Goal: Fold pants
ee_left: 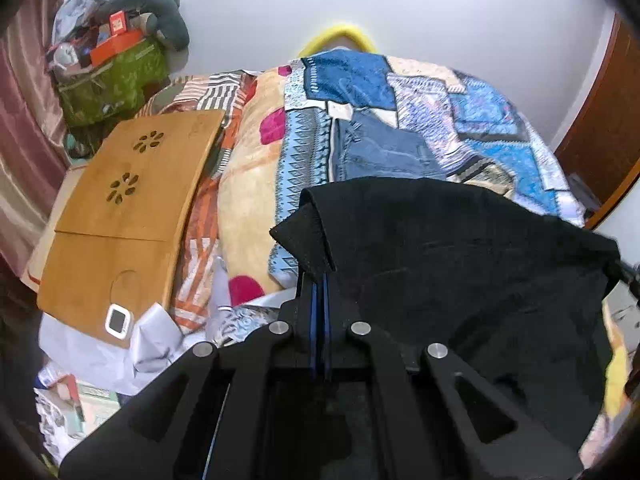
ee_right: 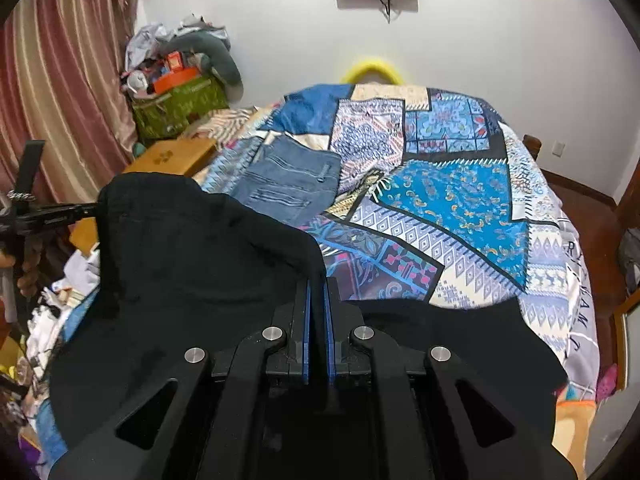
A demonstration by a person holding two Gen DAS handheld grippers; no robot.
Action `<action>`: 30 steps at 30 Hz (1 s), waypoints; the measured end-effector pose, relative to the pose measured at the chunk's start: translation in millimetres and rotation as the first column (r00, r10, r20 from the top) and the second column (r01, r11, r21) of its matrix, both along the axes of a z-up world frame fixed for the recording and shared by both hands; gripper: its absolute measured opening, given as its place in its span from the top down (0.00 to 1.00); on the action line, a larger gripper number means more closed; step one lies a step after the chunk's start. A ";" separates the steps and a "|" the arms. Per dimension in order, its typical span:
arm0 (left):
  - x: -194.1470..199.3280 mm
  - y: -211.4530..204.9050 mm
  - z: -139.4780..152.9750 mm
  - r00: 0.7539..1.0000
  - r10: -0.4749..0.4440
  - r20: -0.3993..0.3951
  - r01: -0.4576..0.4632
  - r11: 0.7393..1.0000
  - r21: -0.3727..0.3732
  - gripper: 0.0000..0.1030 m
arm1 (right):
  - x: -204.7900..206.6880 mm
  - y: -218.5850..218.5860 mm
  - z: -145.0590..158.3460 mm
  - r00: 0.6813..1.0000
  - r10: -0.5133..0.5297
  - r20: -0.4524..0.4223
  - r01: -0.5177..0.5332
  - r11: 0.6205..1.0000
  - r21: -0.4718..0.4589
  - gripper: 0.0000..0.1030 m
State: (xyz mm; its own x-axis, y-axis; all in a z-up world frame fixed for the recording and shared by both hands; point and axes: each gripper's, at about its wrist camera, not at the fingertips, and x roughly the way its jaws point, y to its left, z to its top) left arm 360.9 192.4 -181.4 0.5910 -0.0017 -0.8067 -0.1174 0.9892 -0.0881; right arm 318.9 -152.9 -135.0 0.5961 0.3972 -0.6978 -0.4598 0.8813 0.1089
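Note:
Black pants (ee_left: pixel 460 264) hang stretched in the air between my two grippers, above the near edge of the bed. My left gripper (ee_left: pixel 318 276) is shut on the pants' left corner, which folds over its fingertips. My right gripper (ee_right: pixel 316 276) is shut on the right corner of the black pants (ee_right: pixel 192 264). The left gripper (ee_right: pixel 60 216) also shows at the far left of the right wrist view, holding the other end. The cloth hides both sets of fingertips.
A folded pair of blue jeans (ee_right: pixel 292 184) lies on the patchwork bedspread (ee_right: pixel 460 208). A wooden lap desk (ee_left: pixel 128 208) rests on the bed's left side. A green bag piled with clutter (ee_left: pixel 112 80) stands by the curtain. Papers and clutter (ee_left: pixel 80 392) lie at lower left.

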 end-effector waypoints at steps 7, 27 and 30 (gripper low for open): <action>-50.8 -3.9 14.3 0.998 -0.012 0.068 0.010 1.000 0.027 0.99 | -46.9 -7.8 0.7 0.999 0.024 0.032 -0.024 1.000 0.001 0.95; -201.6 29.5 -68.8 0.986 0.133 -0.097 -0.134 0.991 -0.003 1.00 | -140.5 -11.2 -38.8 0.998 0.026 -0.052 -0.027 1.000 -0.014 0.95; -213.6 36.7 -84.2 0.977 0.161 -0.140 -0.163 0.987 -0.004 1.00 | -145.4 -10.4 -45.3 0.998 0.015 -0.068 -0.017 1.000 -0.027 0.95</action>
